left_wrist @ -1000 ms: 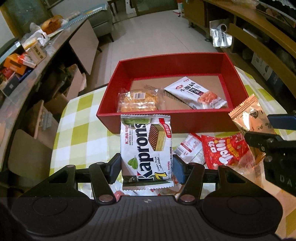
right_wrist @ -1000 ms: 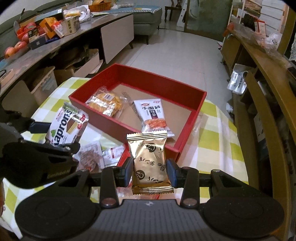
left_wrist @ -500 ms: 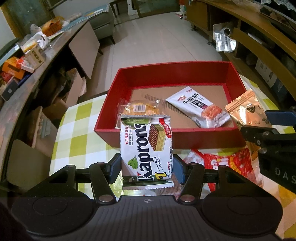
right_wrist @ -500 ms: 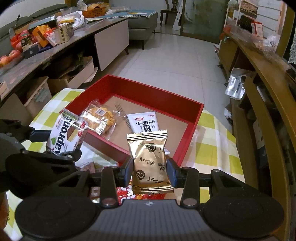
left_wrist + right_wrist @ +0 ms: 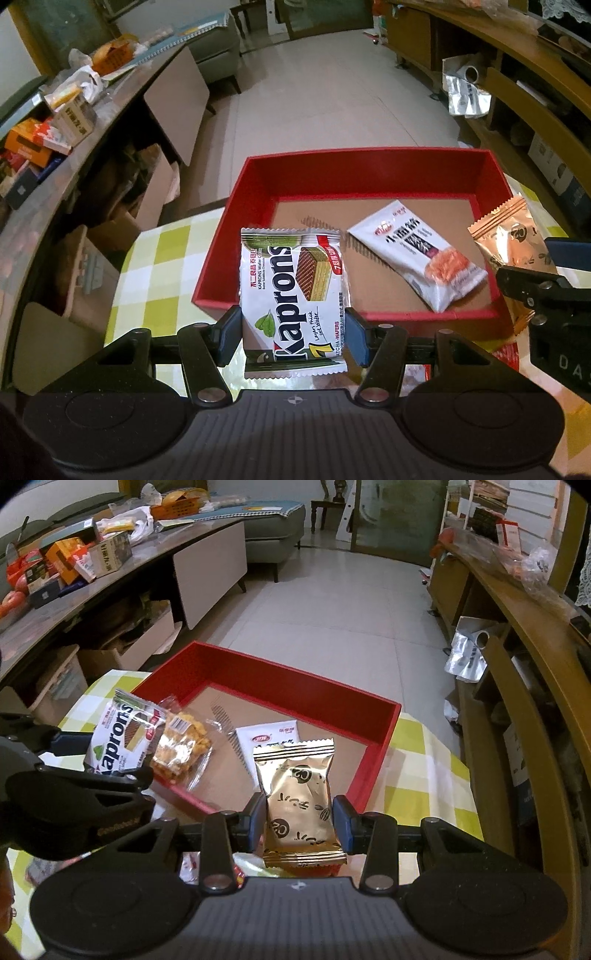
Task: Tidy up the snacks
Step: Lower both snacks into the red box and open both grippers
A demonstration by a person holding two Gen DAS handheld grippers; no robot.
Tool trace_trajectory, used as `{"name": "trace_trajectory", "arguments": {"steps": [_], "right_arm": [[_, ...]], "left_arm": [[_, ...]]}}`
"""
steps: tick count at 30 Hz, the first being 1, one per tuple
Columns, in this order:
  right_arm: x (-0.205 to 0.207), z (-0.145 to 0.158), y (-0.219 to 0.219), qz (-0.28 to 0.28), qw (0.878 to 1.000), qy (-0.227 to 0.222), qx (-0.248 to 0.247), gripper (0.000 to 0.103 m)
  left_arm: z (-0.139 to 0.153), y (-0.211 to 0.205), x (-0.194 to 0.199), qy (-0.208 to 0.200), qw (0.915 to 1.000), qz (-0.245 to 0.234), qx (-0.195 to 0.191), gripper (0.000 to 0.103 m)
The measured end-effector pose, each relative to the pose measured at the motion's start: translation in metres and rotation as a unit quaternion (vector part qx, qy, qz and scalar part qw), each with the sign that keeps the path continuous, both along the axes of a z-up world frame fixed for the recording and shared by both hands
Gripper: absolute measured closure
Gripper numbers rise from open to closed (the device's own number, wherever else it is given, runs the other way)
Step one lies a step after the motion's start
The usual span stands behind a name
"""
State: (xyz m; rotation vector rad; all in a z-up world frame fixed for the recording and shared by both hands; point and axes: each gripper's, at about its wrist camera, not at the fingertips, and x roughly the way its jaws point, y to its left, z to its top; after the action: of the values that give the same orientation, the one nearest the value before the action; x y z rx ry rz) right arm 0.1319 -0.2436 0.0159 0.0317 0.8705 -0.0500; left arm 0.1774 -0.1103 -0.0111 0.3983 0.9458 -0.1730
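left tool [image 5: 293, 341] grips a wafer pack [image 5: 291, 295], right tool [image 5: 300, 825] clamps a gold packet [image 5: 299, 797] over the red box [image 5: 280, 686].

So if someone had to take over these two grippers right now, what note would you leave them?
Left gripper: shut on the Kaprons wafer pack, held over the red box's near wall.
Right gripper: shut on the gold packet, also at the box's near edge.
Done: white noodle snack pack and clear cracker bag lie in the box.
Left: drop both held packs in, then collect the snacks left on the checked tablecloth.
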Motion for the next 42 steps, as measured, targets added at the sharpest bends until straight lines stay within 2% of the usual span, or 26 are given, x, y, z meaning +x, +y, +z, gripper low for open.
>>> {"name": "trace_trajectory", "arguments": {"steps": [15, 25, 29, 42], "right_arm": [[0.041, -0.016, -0.01, -0.005, 1.0, 0.001, 0.017, 0.056], [0.067, -0.039, -0.012, -0.004, 0.999, 0.009, 0.033, 0.056], [0.069, -0.044, -0.014, -0.004, 0.999, 0.011, 0.035, 0.056], [0.068, -0.04, -0.011, -0.004, 1.0, 0.01, 0.029, 0.055]], "left_arm": [[-0.012, -0.009, 0.04, 0.0, 0.9998, 0.018, -0.005, 0.038], [-0.028, -0.012, 0.059, 0.01, 0.9996, 0.027, 0.003, 0.037], [-0.03, -0.013, 0.061, 0.007, 0.9995, 0.029, 0.007, 0.029], [-0.026, -0.01, 0.06, 0.004, 0.9995, 0.03, 0.009, 0.023]]}}
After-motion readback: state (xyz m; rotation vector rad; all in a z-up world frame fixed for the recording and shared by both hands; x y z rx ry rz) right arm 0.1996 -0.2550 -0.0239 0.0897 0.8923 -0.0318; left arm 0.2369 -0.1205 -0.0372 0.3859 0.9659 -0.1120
